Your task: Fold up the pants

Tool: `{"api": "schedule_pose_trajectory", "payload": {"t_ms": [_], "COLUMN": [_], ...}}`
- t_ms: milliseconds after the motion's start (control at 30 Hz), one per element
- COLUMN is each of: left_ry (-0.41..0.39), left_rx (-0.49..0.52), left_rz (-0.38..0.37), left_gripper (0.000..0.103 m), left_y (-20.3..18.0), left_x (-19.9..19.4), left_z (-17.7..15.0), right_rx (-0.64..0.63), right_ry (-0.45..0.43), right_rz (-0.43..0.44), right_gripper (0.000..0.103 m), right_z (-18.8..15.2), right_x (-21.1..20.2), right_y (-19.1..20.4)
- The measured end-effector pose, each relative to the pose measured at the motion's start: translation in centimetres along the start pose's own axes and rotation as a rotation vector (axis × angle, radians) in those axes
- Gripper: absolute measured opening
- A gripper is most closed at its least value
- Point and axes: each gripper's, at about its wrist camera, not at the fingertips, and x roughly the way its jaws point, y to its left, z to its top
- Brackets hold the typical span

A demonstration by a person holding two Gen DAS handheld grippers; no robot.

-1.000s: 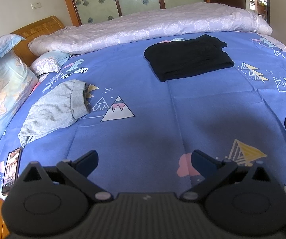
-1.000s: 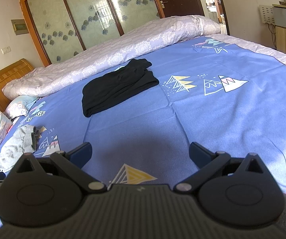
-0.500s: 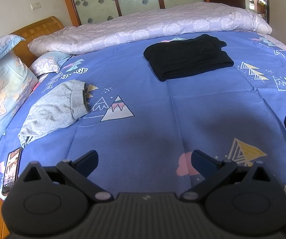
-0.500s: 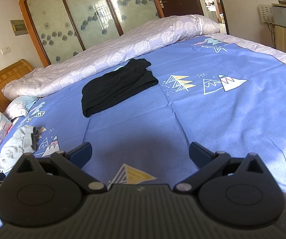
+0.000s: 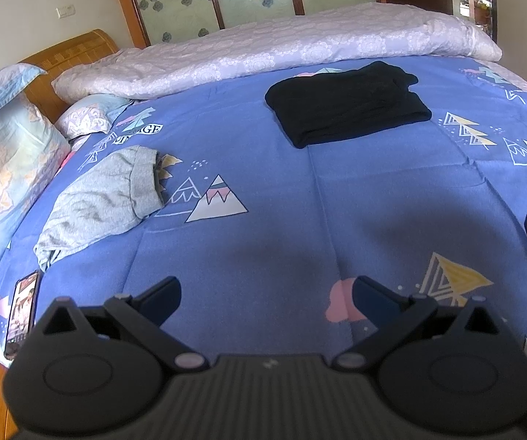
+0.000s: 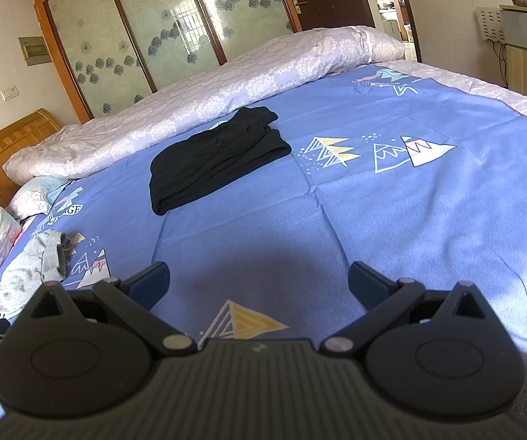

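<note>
Pants [image 5: 347,108] lie folded at 12 o'clock on bed [image 5: 300,220]; left gripper [image 5: 266,295] and right gripper [image 6: 259,280] both gape wide, empty.

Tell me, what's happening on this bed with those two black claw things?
A person is holding two hand-held grippers over a blue bedspread, set to fold pants. Both the left gripper and the right gripper are open and hold nothing. A pair of black pants lies already folded further up the bed, near the rolled quilt. A pair of grey pants lies crumpled off to the left, not yet folded. A phone sits at the bed's near left edge.
</note>
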Motion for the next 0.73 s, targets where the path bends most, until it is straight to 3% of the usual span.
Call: {"api": "schedule_pose_trajectory", "payload": {"t_ms": [733], "left_ry": [0.033], "left_rx": [-0.005], "left_rz": [-0.054], "left_gripper": [0.103], "left_y": [0.35], "left_x": [0.48], "left_z": [-0.32], "right_rx": [-0.001], "right_ry": [0.002], "right_rz": [0.0], "right_gripper": [0.103], "right_z": [-0.13], "right_x": [0.13], "right_y": [-0.25]}}
